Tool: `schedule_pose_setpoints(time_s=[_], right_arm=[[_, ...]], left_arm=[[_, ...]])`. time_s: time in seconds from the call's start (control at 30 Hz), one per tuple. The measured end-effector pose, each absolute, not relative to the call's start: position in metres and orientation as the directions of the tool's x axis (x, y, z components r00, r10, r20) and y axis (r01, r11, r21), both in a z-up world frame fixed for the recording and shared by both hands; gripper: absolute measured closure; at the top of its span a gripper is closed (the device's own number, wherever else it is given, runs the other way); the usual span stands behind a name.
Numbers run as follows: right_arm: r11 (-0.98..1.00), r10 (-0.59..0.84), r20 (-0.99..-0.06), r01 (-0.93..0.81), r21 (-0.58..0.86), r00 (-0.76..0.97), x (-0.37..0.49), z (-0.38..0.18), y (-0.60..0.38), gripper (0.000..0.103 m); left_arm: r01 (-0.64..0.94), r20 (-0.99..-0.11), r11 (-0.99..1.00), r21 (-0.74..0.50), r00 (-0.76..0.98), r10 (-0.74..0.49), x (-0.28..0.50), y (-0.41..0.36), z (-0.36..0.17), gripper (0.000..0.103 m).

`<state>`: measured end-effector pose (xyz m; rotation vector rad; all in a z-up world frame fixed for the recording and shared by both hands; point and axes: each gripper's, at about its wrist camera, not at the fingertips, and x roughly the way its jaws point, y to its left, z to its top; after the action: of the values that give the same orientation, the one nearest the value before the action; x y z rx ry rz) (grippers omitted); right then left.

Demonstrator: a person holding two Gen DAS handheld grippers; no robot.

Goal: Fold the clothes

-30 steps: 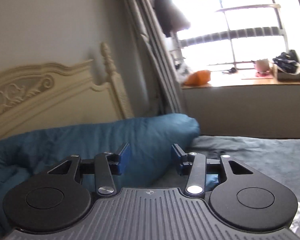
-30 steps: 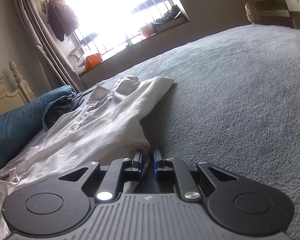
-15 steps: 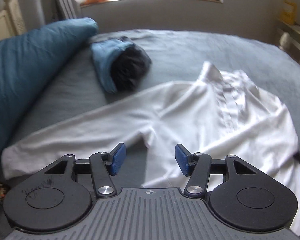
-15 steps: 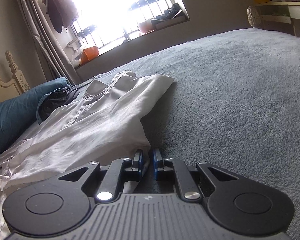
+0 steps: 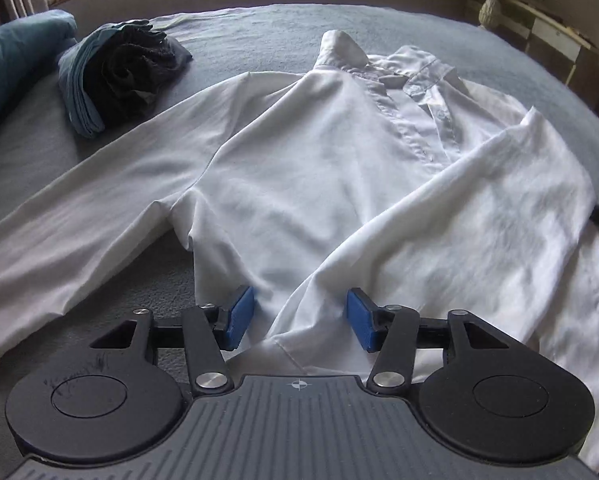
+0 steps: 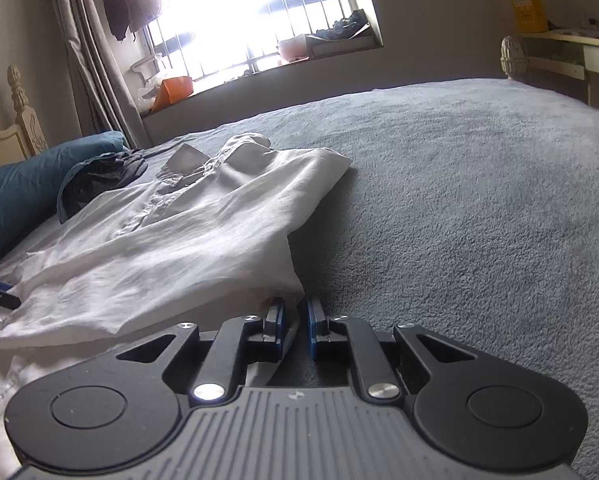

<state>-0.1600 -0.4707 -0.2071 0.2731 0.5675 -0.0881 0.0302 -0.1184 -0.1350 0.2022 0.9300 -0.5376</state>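
White shirt (image 5: 307, 168): thin, soft woven fabric, lightly creased, lies collar-away on bed (image 6: 479, 200) w/ grey fleecy cover; one sleeve spread flat, other folded across front. Left claw (image 5: 300, 317) spread apart over hem, pads straddle fabric, nothing gripped. Right claw (image 6: 295, 326) clenched on shirt edge. Rolled dark garment (image 5: 119, 72) near blue pillow (image 5: 11, 60).

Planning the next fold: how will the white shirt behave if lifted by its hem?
The white shirt is probably floppy: it lies creased and draped on the bed. Likely light, so it may sag and drag between the right gripper and left gripper.
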Motion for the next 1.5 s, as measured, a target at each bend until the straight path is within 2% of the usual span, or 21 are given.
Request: schedule_pose_setpoints(time_s=[0.07, 0.1, 0.17, 0.33, 0.5, 0.57, 0.63, 0.7, 0.73, 0.77, 0.87, 1.03, 1.13, 1.23, 1.3, 1.37, 1.5], right_arm=[[0.967, -0.024, -0.545, 0.157, 0.199, 0.838, -0.159, -0.207, -0.467, 0.091], [0.970, -0.033, -0.546, 0.157, 0.183, 0.837, -0.158, -0.207, -0.465, 0.091], [0.976, -0.050, -0.549, 0.157, 0.151, 0.835, -0.157, -0.207, -0.461, 0.091], [0.975, -0.045, -0.545, 0.155, 0.158, 0.837, -0.158, -0.208, -0.463, 0.091], [0.974, -0.040, -0.543, 0.153, 0.165, 0.839, -0.157, -0.208, -0.464, 0.091], [0.973, -0.035, -0.541, 0.153, 0.174, 0.840, -0.158, -0.209, -0.465, 0.091], [0.972, -0.032, -0.541, 0.152, 0.178, 0.841, -0.158, -0.209, -0.466, 0.091], [0.972, -0.032, -0.540, 0.152, 0.178, 0.841, -0.158, -0.209, -0.466, 0.091], [0.972, -0.032, -0.540, 0.152, 0.178, 0.841, -0.158, -0.209, -0.466, 0.091], [0.972, -0.031, -0.540, 0.151, 0.178, 0.841, -0.157, -0.209, -0.466, 0.091], [0.970, -0.024, -0.537, 0.149, 0.191, 0.843, -0.157, -0.209, -0.468, 0.091], [0.966, -0.010, -0.534, 0.147, 0.214, 0.845, -0.158, -0.209, -0.472, 0.091], [0.965, -0.008, -0.540, 0.148, 0.217, 0.842, -0.157, -0.208, -0.473, 0.091], [0.965, -0.002, -0.560, 0.148, 0.216, 0.828, -0.154, -0.202, -0.473, 0.089], [0.965, 0.019, -0.586, 0.137, 0.222, 0.810, -0.151, -0.195, -0.476, 0.079], [0.968, 0.045, -0.625, 0.121, 0.220, 0.779, -0.149, -0.184, -0.478, 0.060], [0.990, 0.018, -0.700, 0.087, 0.115, 0.714, -0.147, -0.149, -0.474, 0.059]], left_arm=[[0.513, -0.802, 0.852, -0.109, 0.461, -0.380, 0.033, -0.117, -0.136, 0.084], [0.507, -0.799, 0.851, -0.132, 0.453, -0.394, 0.035, -0.116, -0.137, 0.092], [0.483, -0.792, 0.860, -0.164, 0.456, -0.406, 0.035, -0.111, -0.135, 0.101], [0.361, -0.787, 0.893, -0.269, 0.452, -0.420, 0.040, -0.086, -0.135, 0.103], [0.338, -0.808, 0.910, -0.240, 0.450, -0.380, 0.039, -0.088, -0.138, 0.103], [0.338, -0.821, 0.918, -0.209, 0.450, -0.352, 0.040, -0.093, -0.139, 0.098], [0.355, -0.829, 0.918, -0.177, 0.449, -0.333, 0.040, -0.098, -0.138, 0.098], [0.366, -0.835, 0.915, -0.168, 0.441, -0.329, 0.039, -0.099, -0.132, 0.087], [0.361, -0.831, 0.917, -0.167, 0.450, -0.328, 0.037, -0.095, -0.127, 0.071], [0.356, -0.826, 0.919, -0.166, 0.459, -0.327, 0.036, -0.092, -0.121, 0.061], [0.321, -0.786, 0.937, -0.138, 0.540, -0.301, 0.025, -0.075, -0.101, 0.053], [0.273, -0.700, 0.942, -0.197, 0.633, -0.330, -0.004, -0.050, -0.074, 0.052], [0.313, -0.695, 0.922, -0.229, 0.610, -0.380, -0.026, -0.054, -0.077, 0.052], [0.322, -0.711, 0.924, -0.207, 0.599, -0.368, -0.045, -0.055, -0.086, 0.052], [0.329, -0.715, 0.925, -0.188, 0.600, -0.359, -0.056, -0.053, -0.090, 0.052], [0.335, -0.718, 0.927, -0.169, 0.602, -0.349, -0.067, -0.050, -0.095, 0.052], [0.346, -0.729, 0.925, -0.156, 0.592, -0.344, -0.078, -0.036, -0.102, 0.052]])
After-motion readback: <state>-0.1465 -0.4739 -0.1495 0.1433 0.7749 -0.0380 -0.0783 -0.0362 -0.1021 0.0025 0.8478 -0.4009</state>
